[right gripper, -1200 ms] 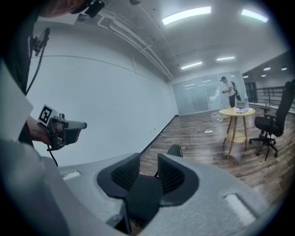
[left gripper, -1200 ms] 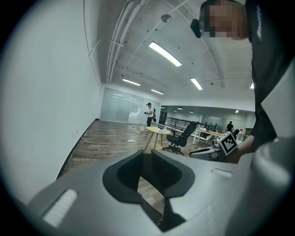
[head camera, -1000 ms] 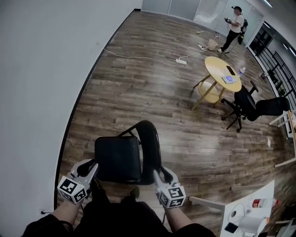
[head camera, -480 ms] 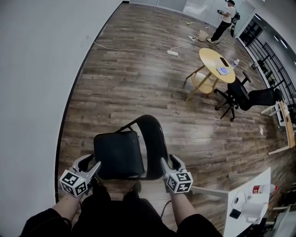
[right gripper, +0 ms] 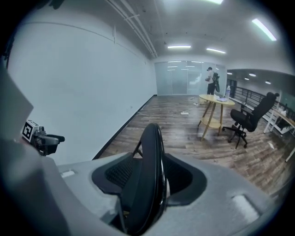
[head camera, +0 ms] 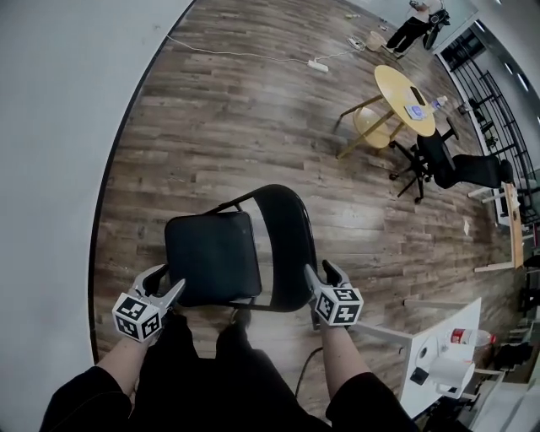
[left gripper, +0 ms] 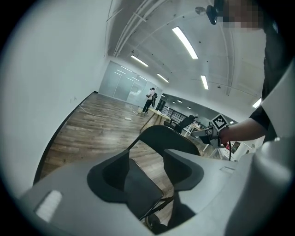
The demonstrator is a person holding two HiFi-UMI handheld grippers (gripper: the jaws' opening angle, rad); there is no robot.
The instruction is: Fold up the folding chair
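Both pairs of jaws stand apart and have just been opening. On the left gripper (left gripper: 147, 156) I see the padded seat (left gripper: 138, 189) of the black metal folding chair (head camera: 211, 257) low in the gap between the jaws, and neither pad presses on it. On the right gripper (right gripper: 150, 161) the chair's curved black backrest (right gripper: 150, 184) stands edge-on between the jaws. The textured pad on one side is clear of it, so I read no grip there either.

From the head view, the chair stands unfolded on the brown wooden plank floor (head camera: 211, 126), just ahead of both pairs of jaws. The left gripper (head camera: 166, 283) sits at the near left corner of the seat, and the right gripper (head camera: 321, 272) at the near end of the backrest (head camera: 287, 228). The seat lies between the two grippers, closer to the left jaws.

Well beyond the right jaws stands a round yellow wooden bench (head camera: 396, 84) with a few small items on top. A black office swivel chair (head camera: 439, 164) is just beside it. Farther off, a person in a light shirt (head camera: 413, 25) stands near a white power strip (head camera: 318, 65) on the floor. A plain white wall (head camera: 59, 126) runs along the far side of the left jaws. A white bench (head camera: 422, 371) stands off to the outer side of the right jaws.
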